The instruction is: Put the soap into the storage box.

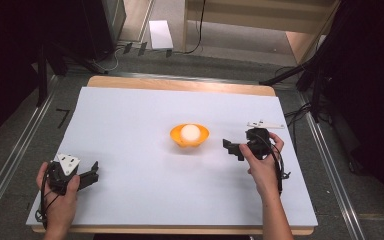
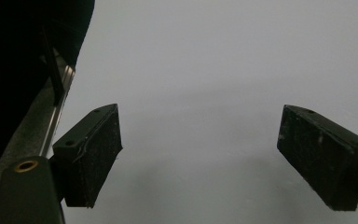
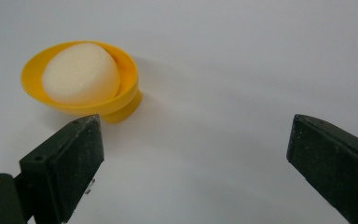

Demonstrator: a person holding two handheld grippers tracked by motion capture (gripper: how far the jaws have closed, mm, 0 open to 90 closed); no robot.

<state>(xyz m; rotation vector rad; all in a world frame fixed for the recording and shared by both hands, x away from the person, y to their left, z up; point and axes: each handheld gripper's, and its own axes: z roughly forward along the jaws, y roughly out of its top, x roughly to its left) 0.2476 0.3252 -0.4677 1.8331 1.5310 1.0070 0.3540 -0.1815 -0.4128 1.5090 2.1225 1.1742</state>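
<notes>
Nowhere any readable writing; left gripper and right gripper gape wide near the egg in its yellow bowl

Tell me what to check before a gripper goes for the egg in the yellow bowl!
1. Right gripper open: ok, its fingers stand wide apart with nothing between them.
2. Left gripper open: ok, also wide and empty.
3. Egg sitting in the bowl: ok, it rests inside, uncovered.
4. Bowl upright on the white table: ok, it stands on its base.
5. Path from right gripper to bowl: ok, bare table between them in the high view.
6. Right gripper lined up on the egg: not ok, the egg sits off to the left of its fingers in the right gripper view.
</notes>
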